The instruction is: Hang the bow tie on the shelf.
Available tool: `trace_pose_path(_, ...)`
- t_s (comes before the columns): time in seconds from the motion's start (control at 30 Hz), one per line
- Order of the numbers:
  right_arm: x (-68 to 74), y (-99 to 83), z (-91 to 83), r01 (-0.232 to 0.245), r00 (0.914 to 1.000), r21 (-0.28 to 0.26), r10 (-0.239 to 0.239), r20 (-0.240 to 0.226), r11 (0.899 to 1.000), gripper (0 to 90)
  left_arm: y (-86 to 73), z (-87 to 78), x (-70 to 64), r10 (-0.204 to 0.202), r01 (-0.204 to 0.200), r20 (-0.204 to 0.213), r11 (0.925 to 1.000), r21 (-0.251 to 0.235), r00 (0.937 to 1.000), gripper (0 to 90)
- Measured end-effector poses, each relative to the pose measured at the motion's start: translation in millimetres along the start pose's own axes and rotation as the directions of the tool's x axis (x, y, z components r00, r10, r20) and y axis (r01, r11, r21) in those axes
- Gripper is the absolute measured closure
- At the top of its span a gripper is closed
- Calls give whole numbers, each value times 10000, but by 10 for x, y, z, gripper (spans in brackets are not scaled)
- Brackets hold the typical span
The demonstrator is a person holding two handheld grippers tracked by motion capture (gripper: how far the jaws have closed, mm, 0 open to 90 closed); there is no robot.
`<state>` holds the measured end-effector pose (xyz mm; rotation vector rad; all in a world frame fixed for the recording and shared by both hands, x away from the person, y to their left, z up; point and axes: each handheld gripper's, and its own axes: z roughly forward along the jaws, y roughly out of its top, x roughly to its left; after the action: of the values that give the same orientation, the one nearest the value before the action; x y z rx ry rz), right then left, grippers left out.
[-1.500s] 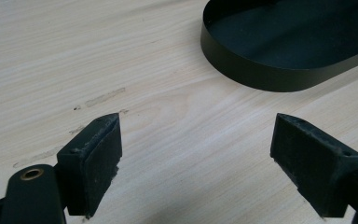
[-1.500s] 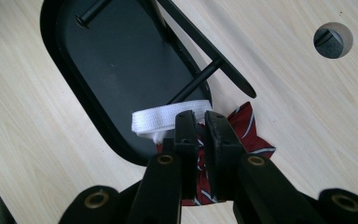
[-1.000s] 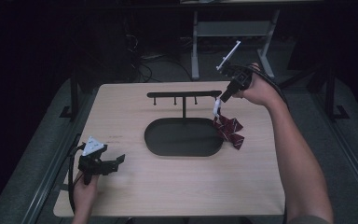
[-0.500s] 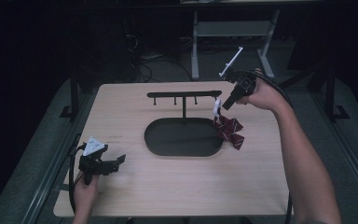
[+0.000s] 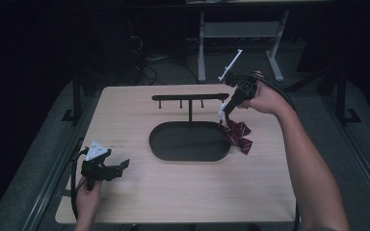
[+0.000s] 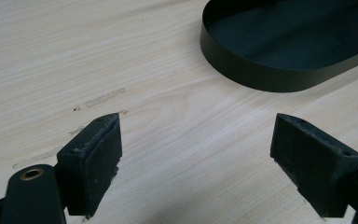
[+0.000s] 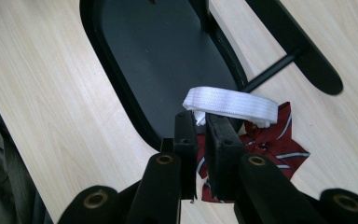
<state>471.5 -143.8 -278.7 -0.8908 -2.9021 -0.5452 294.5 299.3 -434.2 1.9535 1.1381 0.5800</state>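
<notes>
High view: right gripper (image 5: pixel 225 109) has lifted the bow tie (image 5: pixel 236 134) slightly.

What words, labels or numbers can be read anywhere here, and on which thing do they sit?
None: no letter, number or logo is legible in any view.
The red striped bow tie shows only stripes, and its white strap, held in the right gripper, is plain.
The black stand, its oval tray, the wooden table and the left gripper bear no visible markings.
</notes>
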Motion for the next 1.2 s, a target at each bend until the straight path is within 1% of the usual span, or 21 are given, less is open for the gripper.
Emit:
trace_pose_path(0.1,9,30,15,52,10000,16,-52,40,10000,826,-1,0,4,-27,27,-5,10000,-11,10000,163)
trace_pose_path(0.17,17,53,19,133,9999,-109,-134,-35,9999,826,-1,-1,5,-35,35,0,10000,-36,10000,163)
trace_pose_path(0.3,20,78,18,222,9998,-250,-221,24,9994,826,1,-1,8,41,-41,-2,10000,-40,10000,163)
trace_pose_path(0.37,24,107,14,205,9998,-389,-203,47,9990,825,0,1,4,7,-7,14,10000,-42,10000,163)
trace_pose_path(0.53,24,152,14,84,9998,-522,-76,161,9986,826,-1,-3,7,-12,12,17,10000,-28,10000,163)
trace_pose_path(0.6,21,160,15,99,9998,-563,-91,155,9984,826,-1,-4,8,-16,16,11,10000,-23,10000,163)
trace_pose_path(0.63,18,176,11,116,9998,-684,-105,163,9976,826,-1,-4,9,-13,13,9,10000,-30,10000,163)
trace_pose_path(0.83,39,213,8,184,9994,-752,-163,291,9970,814,0,1,4,-1,1,27,10000,-54,10000,163)
trace_pose_path(1.0,50,204,-8,184,9995,-865,-161,266,9961,810,1,-4,4,8,-8,31,10000,-34,10000,163)
trace_pose_path(1.03,47,197,-14,257,9993,-938,-230,300,9953,808,2,-4,3,-3,3,32,10000,-38,10000,163)
trace_pose_path(1.1,52,162,-51,216,9997,-1110,-200,157,9936,804,2,-3,-1,34,-34,28,10000,-26,10000,163)
trace_pose_path(1.2,51,132,-72,188,9997,-1134,-171,159,9934,797,3,0,-7,18,-17,29,10000,-40,10000,163)
